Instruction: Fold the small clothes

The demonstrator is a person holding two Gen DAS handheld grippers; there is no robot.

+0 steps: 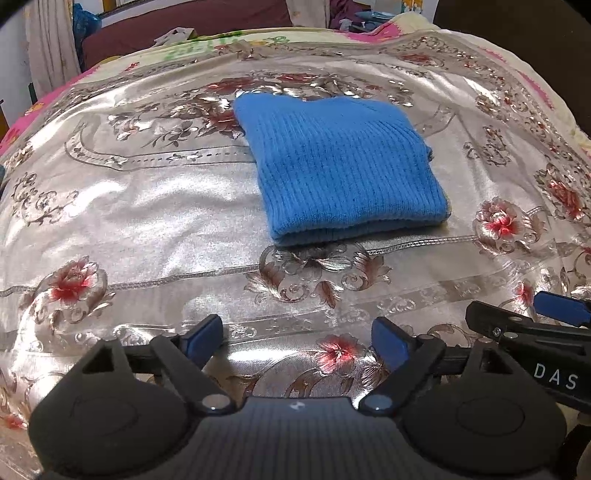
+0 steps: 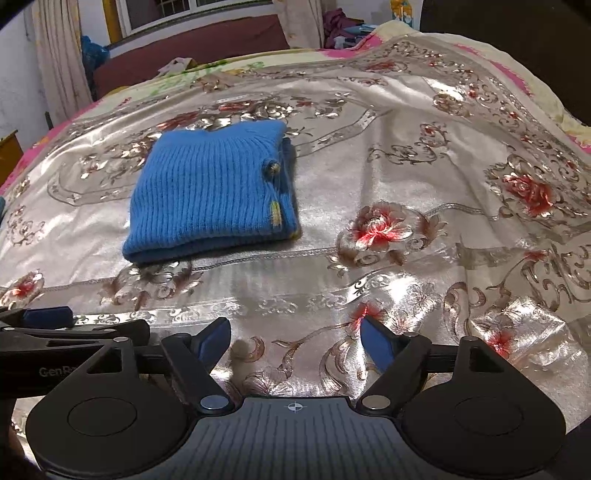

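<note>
A small blue ribbed knit garment (image 1: 343, 170) lies folded into a thick rectangle on the shiny floral bedspread (image 1: 147, 206). From the right wrist view the same blue garment (image 2: 214, 195) shows a button and yellow trim along its right edge. My left gripper (image 1: 297, 341) is open near the front of the bed, well short of the garment, with nothing between its blue pads. My right gripper (image 2: 295, 341) is also open and empty, standing to the right of the left one. The right gripper's finger (image 1: 561, 306) shows at the left view's right edge.
The silver bedspread (image 2: 424, 177) with red flowers covers the bed, wrinkled at the front right. Behind the bed stand a dark red headboard or sofa (image 2: 207, 48), curtains (image 2: 59, 55) and piled clothes (image 2: 340, 26). A pink patterned quilt edge (image 1: 22, 122) shows at the left.
</note>
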